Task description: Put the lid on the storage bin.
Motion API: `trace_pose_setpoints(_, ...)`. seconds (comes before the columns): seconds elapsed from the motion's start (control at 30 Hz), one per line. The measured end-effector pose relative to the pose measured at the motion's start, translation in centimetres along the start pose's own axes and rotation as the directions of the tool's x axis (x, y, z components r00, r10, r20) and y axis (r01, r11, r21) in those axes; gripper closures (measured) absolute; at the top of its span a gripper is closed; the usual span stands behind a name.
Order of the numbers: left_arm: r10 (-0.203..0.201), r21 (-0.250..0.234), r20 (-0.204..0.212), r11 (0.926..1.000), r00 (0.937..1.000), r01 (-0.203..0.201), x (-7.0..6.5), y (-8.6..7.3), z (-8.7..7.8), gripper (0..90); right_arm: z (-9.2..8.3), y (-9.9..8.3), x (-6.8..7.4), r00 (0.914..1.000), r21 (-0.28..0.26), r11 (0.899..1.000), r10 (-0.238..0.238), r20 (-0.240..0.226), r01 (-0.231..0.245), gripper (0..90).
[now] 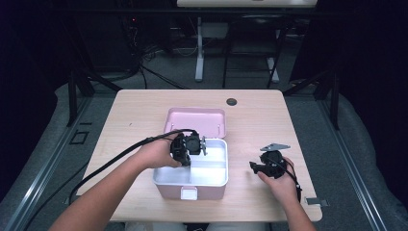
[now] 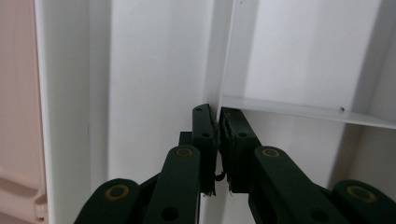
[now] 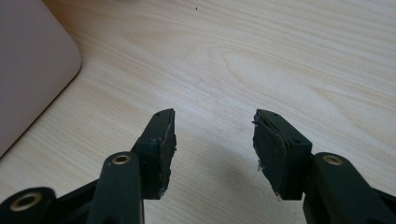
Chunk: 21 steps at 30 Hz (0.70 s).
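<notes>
The left forearm enters from the lower left of the high view and slants up toward the frame's centre, where the left hand [image 1: 156, 155] grips the left gripper [image 1: 192, 147], its cable looping back along the arm. In the left gripper view its jaws rise from the bottom and stand almost together, a thin slit between the pads, nothing held. The right hand [image 1: 281, 183] sits at the lower right of the high view, holding the right gripper [image 1: 255, 167] pointed left. In the right gripper view its jaws stand well apart, empty
</notes>
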<state>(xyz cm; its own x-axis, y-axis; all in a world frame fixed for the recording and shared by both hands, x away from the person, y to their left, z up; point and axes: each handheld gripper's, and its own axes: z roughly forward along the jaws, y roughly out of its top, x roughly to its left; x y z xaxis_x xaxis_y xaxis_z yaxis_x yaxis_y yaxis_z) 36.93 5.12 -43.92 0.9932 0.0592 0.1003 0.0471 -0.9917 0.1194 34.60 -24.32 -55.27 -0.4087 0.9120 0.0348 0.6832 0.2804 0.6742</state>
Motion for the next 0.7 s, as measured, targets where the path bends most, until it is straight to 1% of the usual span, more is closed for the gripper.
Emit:
trace_pose_setpoints(0.07, -0.006, 0.004, -0.007, 1.0000, 1.0000, 0.006, 0.0, -0.1, 0.0, 81.7, 0.0, 0.0, 0.0, 1.0000, 0.001, 1.000, 0.003, 0.000, -0.003, 48.4)
trace_pose_setpoints(0.1, -0.017, 0.002, 0.002, 0.9998, 0.9998, 0.017, 0.0, -0.3, -0.1, 81.7, 0.0, 0.0, 0.0, 1.0000, 0.001, 1.000, 0.003, 0.000, -0.003, 48.4)
trace_pose_setpoints(0.13, -0.035, -0.006, 0.009, 0.9994, 0.9993, 0.035, 0.1, -0.6, -0.1, 79.8, 0.0, 0.0, 0.0, 1.0000, 0.000, 1.000, 0.002, -0.001, -0.002, 48.3)
trace_pose_setpoints(0.2, -0.058, -0.011, 0.010, 0.9983, 0.9983, 0.058, 0.2, -1.3, -0.2, 77.1, 0.1, 0.0, 0.0, 1.0000, 0.000, 1.000, -0.002, -0.001, 0.002, 48.3)
trace_pose_setpoints(0.23, -0.075, -0.013, 0.002, 0.9971, 0.9972, 0.075, 0.3, -1.7, -0.3, 76.0, 0.1, 0.0, 0.1, 1.0000, 0.001, 1.000, 0.000, -0.003, 0.000, 48.3)
trace_pose_setpoints(0.33, -0.113, -0.038, 0.014, 0.9928, 0.9935, 0.114, 0.5, -2.8, -0.6, 73.6, 0.1, 0.0, 0.1, 1.0000, 0.001, 1.000, 0.001, -0.003, -0.001, 48.3)
trace_pose_setpoints(0.4, -0.147, -0.053, 0.014, 0.9877, 0.9891, 0.147, 0.6, -3.7, -0.7, 70.9, 0.1, 0.0, 0.1, 1.0000, 0.001, 1.000, 0.000, -0.004, 0.000, 48.3)
trace_pose_setpoints(0.47, -0.183, -0.071, 0.024, 0.9803, 0.9828, 0.184, 0.7, -4.5, -0.9, 69.5, 0.2, 0.0, 0.1, 1.0000, 0.001, 1.000, -0.002, -0.003, 0.002, 48.3)
trace_pose_setpoints(0.5, -0.205, -0.086, 0.028, 0.9746, 0.9784, 0.206, 0.7, -4.9, -1.0, 68.5, 0.2, 0.0, 0.2, 1.0000, 0.001, 1.000, -0.002, -0.003, 0.002, 48.3)
trace_pose_setpoints(0.53, -0.232, -0.101, 0.035, 0.9670, 0.9722, 0.234, 0.8, -5.4, -1.0, 67.6, 0.2, 0.0, 0.2, 1.0000, 0.001, 1.000, 0.000, -0.002, 0.000, 48.3)
trace_pose_setpoints(0.57, -0.262, -0.138, 0.040, 0.9543, 0.9642, 0.265, 0.8, -6.2, -1.1, 66.4, 0.2, 0.0, 0.2, 1.0000, -0.003, 1.000, 0.002, -0.004, -0.002, 48.3)
trace_pose_setpoints(0.6, -0.262, -0.138, 0.040, 0.9543, 0.9642, 0.265, 0.8, -6.2, -1.1, 66.0, 0.2, 0.0, 0.2, 1.0000, -0.003, 1.000, 0.002, -0.004, -0.002, 48.3)
trace_pose_setpoints(0.63, -0.276, -0.157, 0.043, 0.9474, 0.9603, 0.279, 0.7, -6.6, -1.1, 66.0, 0.3, 0.0, 0.3, 1.0000, -0.002, 1.000, 0.002, -0.006, -0.002, 48.3)
trace_pose_setpoints(0.67, -0.279, -0.176, 0.043, 0.9430, 0.9594, 0.282, 0.7, -7.0, -1.0, 65.9, 0.3, 0.0, 0.3, 1.0000, 0.004, 1.000, 0.000, -0.008, 0.000, 48.3)
trace_pose_setpoints(0.7, -0.287, -0.194, 0.045, 0.9373, 0.9570, 0.290, 0.6, -7.4, -0.9, 65.9, 0.3, 0.0, 0.3, 1.0000, 0.004, 1.000, 0.000, -0.008, 0.000, 48.3)
